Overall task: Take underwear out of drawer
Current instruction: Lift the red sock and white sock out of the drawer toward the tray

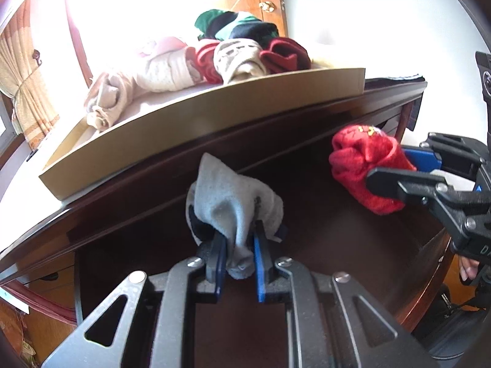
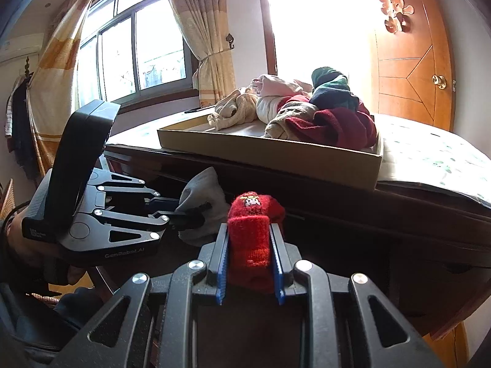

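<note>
Bedroom, bright window (image 2: 129, 49) and wooden door (image 2: 411, 61) behind. Dark wooden dresser (image 1: 214, 159) carries a shallow cardboard tray (image 1: 196, 128) piled with rolled garments (image 1: 245, 52). Below its top edge, left gripper (image 1: 237, 239) pinches a grey rolled garment (image 1: 227, 196); right gripper (image 2: 248, 239) pinches a red knit roll (image 2: 250, 239).
</note>
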